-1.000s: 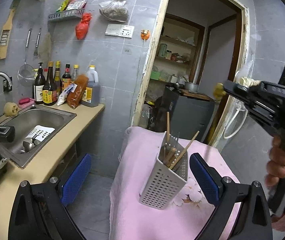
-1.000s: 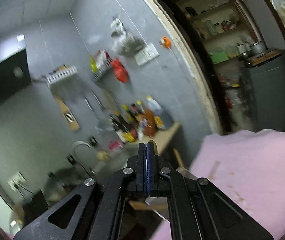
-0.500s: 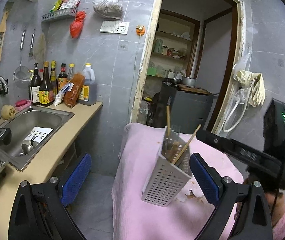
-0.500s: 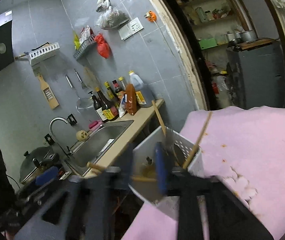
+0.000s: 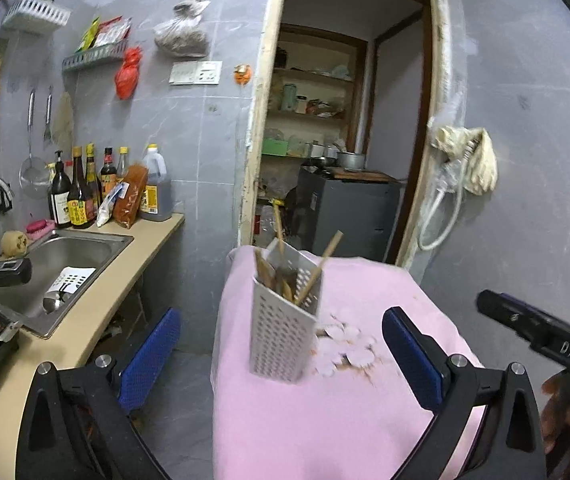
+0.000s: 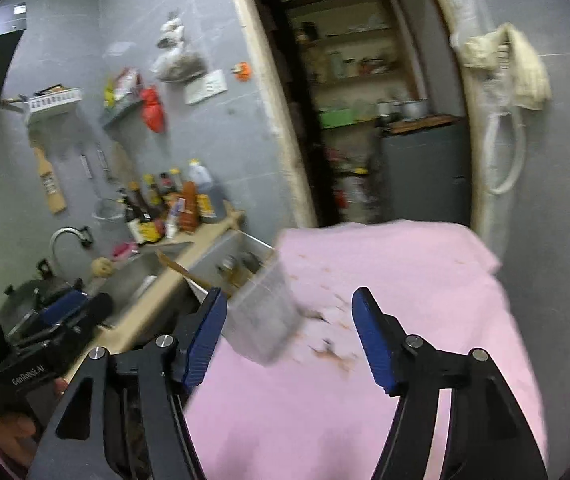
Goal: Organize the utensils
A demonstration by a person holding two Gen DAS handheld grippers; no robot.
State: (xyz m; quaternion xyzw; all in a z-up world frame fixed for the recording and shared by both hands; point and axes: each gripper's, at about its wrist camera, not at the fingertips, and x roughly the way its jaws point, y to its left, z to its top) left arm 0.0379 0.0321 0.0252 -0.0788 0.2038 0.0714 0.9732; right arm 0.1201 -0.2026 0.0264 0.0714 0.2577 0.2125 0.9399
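A white perforated utensil holder (image 5: pixel 285 320) stands upright on the pink tablecloth (image 5: pixel 325 420), holding several wooden chopsticks (image 5: pixel 317 270) that stick out of its top. My left gripper (image 5: pixel 281 356) is open, its blue pads on either side of the holder and nearer the camera. In the right wrist view the holder (image 6: pixel 263 320) is blurred and stands just beyond the left pad. My right gripper (image 6: pixel 289 336) is open and empty, low over the cloth (image 6: pixel 405 300). The right gripper's body shows at the right edge of the left wrist view (image 5: pixel 541 344).
A counter (image 5: pixel 97 312) with a steel sink (image 5: pixel 57 272), a tap and sauce bottles (image 5: pixel 85 192) runs along the left wall. A doorway (image 5: pixel 345 140) with a grey cabinet lies behind the table. A cloth and a hose hang on the right wall (image 5: pixel 465 160).
My right gripper has opened from fully shut and swung down over the pink cloth beside the holder. The holder has gone from tilted to upright. My left gripper stays open.
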